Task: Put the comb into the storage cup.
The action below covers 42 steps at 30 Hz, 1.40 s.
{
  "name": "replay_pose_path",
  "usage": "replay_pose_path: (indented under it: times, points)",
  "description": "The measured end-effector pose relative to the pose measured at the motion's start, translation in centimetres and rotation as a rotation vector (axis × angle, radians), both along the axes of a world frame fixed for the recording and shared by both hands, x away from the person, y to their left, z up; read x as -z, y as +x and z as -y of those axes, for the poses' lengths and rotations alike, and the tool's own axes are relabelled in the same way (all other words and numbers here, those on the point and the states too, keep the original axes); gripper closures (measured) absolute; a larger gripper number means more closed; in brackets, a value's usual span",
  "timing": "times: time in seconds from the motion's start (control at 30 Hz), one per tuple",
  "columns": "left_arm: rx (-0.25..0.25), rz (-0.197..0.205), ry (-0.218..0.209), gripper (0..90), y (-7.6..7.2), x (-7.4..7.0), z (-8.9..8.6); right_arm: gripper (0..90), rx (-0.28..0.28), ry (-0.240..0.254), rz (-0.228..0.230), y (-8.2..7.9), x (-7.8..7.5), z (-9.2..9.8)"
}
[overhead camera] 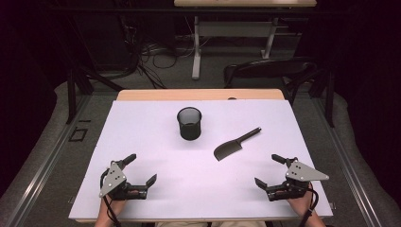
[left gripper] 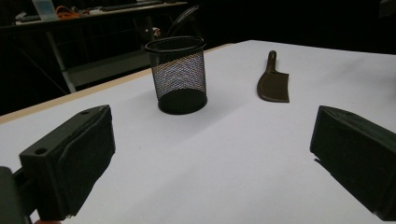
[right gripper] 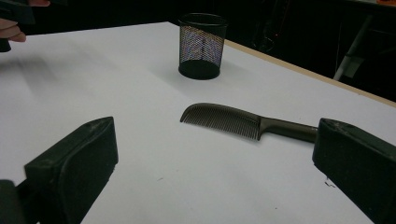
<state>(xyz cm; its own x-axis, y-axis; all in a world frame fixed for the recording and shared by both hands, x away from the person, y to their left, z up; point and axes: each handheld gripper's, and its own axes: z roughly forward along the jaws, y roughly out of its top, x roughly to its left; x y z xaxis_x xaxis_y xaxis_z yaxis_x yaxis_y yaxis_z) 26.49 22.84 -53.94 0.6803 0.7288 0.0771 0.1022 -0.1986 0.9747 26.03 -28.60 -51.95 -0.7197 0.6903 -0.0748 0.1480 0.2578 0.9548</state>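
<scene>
A black mesh cup (overhead camera: 189,123) stands upright on the white table (overhead camera: 142,137), toward the back middle. To its right lies a dark comb (overhead camera: 234,144) with its handle pointing to the back right. My left gripper (overhead camera: 141,170) rests near the front left edge, open, nothing between its jaws. My right gripper (overhead camera: 270,171) rests near the front right edge, also open and empty. In the left gripper view the cup (left gripper: 178,74) and comb (left gripper: 272,81) lie well ahead. In the right gripper view the comb (right gripper: 238,122) lies just ahead, teeth toward me, with the cup (right gripper: 201,45) behind it.
A wooden strip (overhead camera: 198,94) runs along the table's far edge. Beyond it stand a dark chair (overhead camera: 265,71) and a desk frame (overhead camera: 231,33) on the floor. The other hand (right gripper: 14,23) shows at the top left of the right gripper view.
</scene>
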Motion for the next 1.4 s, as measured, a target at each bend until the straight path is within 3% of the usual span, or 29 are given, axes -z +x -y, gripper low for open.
replay_pose_path:
  times: [0.57,1.4]
  points:
    - [0.005,-0.006,0.003,0.1,0.3,0.0,0.2,0.0,0.003,-0.027,-0.021,0.9,0.2,-0.1]
    - [-0.003,-0.008,0.008,0.1,0.0,0.1,0.1,0.0,0.066,-0.07,-0.097,5.7,-0.4,-0.5]
